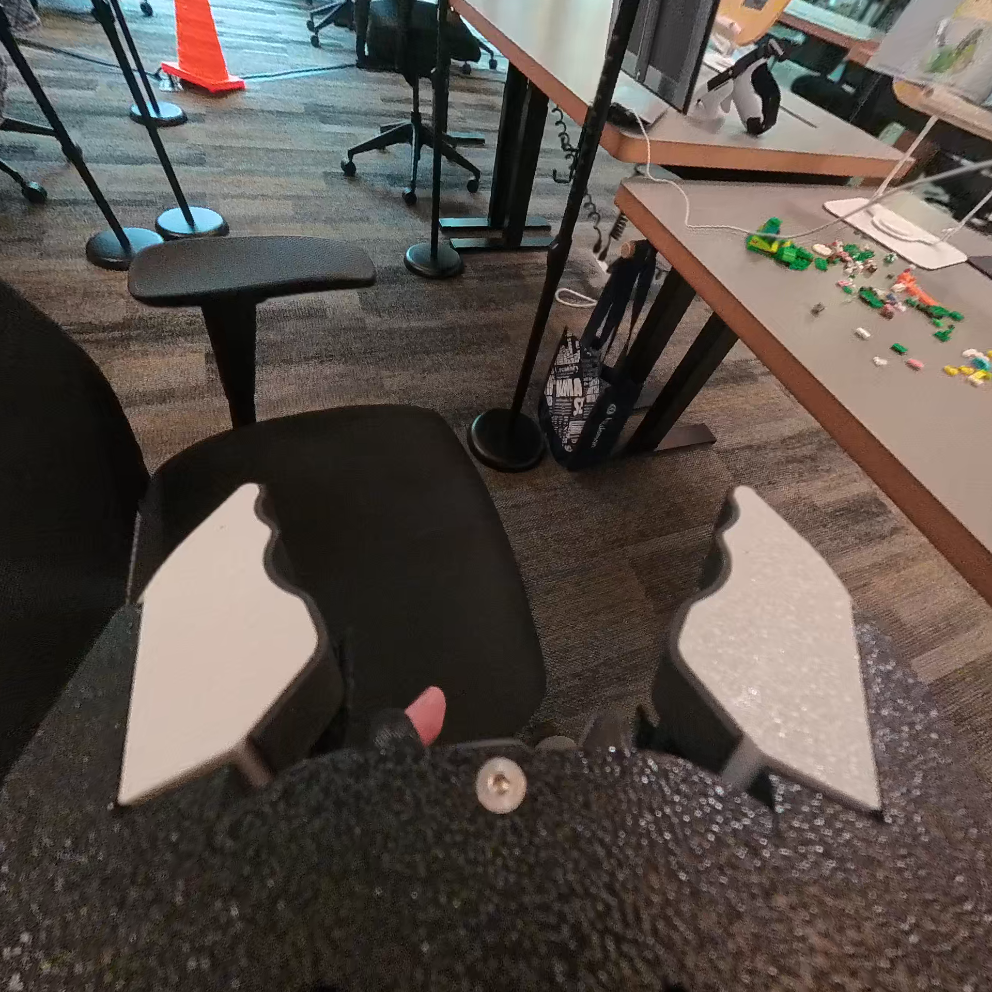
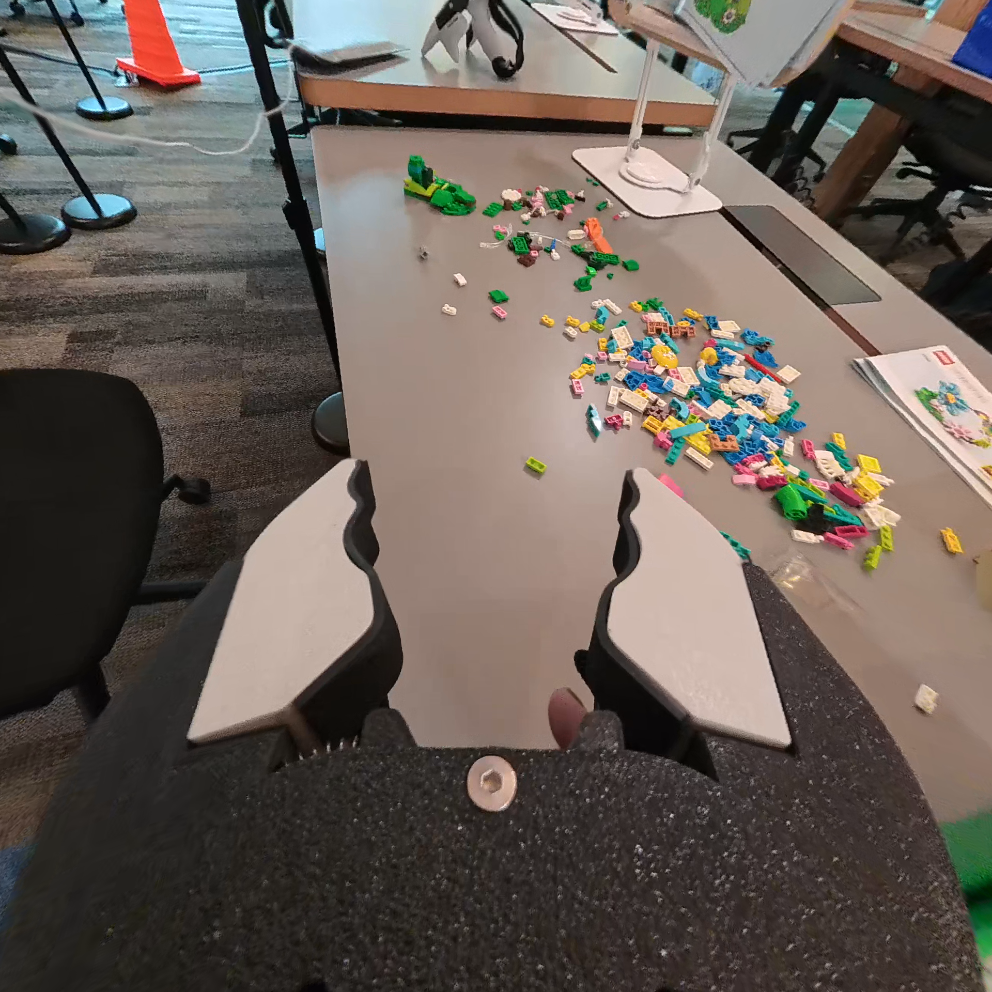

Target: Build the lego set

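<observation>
A partly built green lego model (image 2: 437,188) stands at the far left of the grey table (image 2: 456,408). It also shows in the left wrist view (image 1: 775,248). A big heap of loose bricks (image 2: 719,397) in blue, white, yellow and pink lies to the right. Smaller green and pink pieces (image 2: 553,231) lie beyond it. A single lime brick (image 2: 535,465) lies just ahead of my right gripper (image 2: 496,478), which is open and empty over the table's near edge. My left gripper (image 1: 496,494) is open and empty, off the table, above a black chair seat (image 1: 397,547).
An instruction booklet (image 2: 934,408) lies at the table's right edge. A white stand base (image 2: 647,182) holds a raised booklet at the back. Black pole stands (image 1: 507,440), a dark bag (image 1: 585,397), an orange cone (image 1: 201,48) and office chairs stand on the carpet to the left. To the single lime brick (image 2: 535,465): right tips about 20 cm, left tips about 55 cm.
</observation>
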Action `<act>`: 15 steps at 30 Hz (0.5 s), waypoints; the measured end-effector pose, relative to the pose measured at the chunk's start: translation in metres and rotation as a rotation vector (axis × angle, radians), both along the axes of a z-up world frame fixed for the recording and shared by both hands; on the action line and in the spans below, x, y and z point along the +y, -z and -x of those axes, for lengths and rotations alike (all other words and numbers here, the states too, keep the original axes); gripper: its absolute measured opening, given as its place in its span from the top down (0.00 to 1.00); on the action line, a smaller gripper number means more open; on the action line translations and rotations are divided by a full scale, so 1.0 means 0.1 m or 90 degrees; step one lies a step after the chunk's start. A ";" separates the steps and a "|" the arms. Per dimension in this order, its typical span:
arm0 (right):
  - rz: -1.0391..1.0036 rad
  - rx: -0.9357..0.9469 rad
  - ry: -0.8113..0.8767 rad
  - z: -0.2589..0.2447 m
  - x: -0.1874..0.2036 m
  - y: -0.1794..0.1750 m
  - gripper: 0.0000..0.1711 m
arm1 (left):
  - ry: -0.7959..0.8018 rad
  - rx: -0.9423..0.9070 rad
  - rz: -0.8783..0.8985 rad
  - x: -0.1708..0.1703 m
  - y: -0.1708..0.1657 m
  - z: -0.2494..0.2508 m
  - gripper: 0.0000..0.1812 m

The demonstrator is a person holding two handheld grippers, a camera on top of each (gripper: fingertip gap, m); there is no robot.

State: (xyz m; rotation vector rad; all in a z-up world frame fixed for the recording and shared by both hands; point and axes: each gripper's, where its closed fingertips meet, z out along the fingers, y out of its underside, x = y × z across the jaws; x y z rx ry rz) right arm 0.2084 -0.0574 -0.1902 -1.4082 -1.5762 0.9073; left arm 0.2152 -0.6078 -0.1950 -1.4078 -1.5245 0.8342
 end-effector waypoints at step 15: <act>0.032 0.084 -0.174 -0.96 -0.18 -0.61 0.48 | -0.022 0.143 0.012 0.41 -0.41 -1.23 0.20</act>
